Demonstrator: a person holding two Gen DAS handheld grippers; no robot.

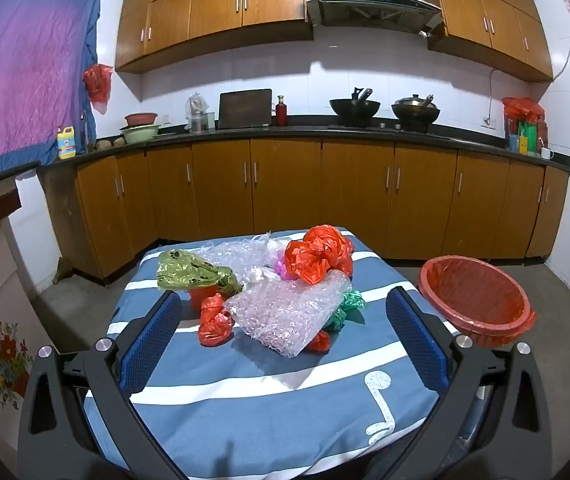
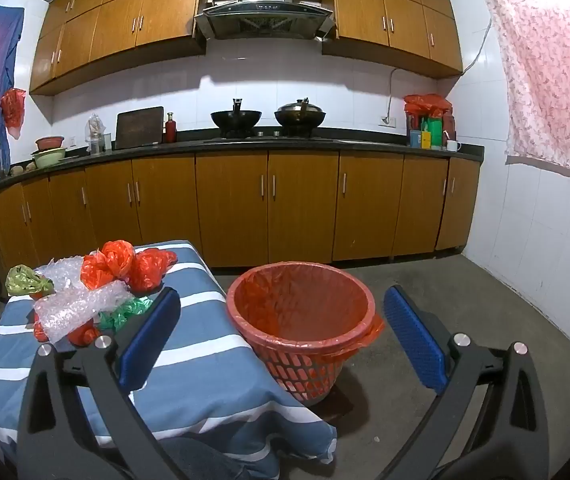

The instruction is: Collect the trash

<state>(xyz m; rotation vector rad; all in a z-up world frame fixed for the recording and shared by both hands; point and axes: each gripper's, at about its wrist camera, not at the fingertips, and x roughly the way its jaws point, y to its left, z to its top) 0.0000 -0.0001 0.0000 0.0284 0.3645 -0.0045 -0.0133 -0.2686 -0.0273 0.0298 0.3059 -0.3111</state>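
Observation:
A heap of trash lies on the blue striped tablecloth [image 1: 245, 392]: bubble wrap [image 1: 289, 312], a big crumpled red bag [image 1: 319, 254], a small red bag [image 1: 215, 322], an olive-green bag [image 1: 193, 270] and a green bag [image 1: 349, 306]. My left gripper [image 1: 285, 320] hangs open just short of the pile, its blue pads [image 1: 153, 344] wide apart and holding nothing. In the right wrist view the red bin [image 2: 301, 308], lined with a red bag, stands on the floor beside the table. My right gripper [image 2: 285, 320] is open in front of that bin, holding nothing.
Wooden cabinets [image 2: 269, 200] and a dark counter [image 1: 325, 132] with two woks run along the far wall. Concrete floor [image 2: 465, 320] spreads to the right of the bin. A white cupboard with a flower print [image 1: 1, 356] stands left of the table.

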